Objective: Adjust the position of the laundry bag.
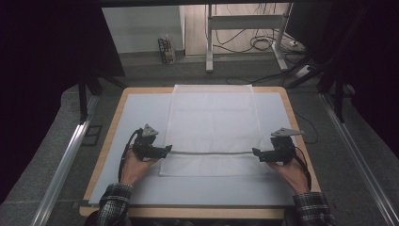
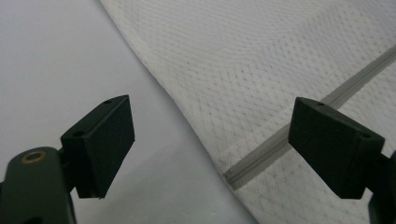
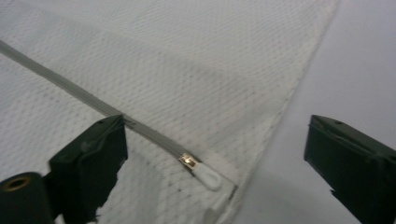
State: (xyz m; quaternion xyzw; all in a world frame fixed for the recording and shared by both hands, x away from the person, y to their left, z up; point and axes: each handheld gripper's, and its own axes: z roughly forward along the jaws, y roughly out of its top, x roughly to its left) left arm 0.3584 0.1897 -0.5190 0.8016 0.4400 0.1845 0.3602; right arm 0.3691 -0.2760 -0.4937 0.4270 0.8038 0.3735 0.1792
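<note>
Fingers gape wide on two grippers, left gripper point(image 1: 165, 149) and right gripper point(image 1: 256, 152), flanking one mesh bag's point(image 1: 214, 117) single zipper point(image 1: 211, 152).

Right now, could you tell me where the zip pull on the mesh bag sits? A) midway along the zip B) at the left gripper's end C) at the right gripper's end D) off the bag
C: in the right gripper view the white zip pull lies at the bag edge between the open jaws of the right gripper.
</note>
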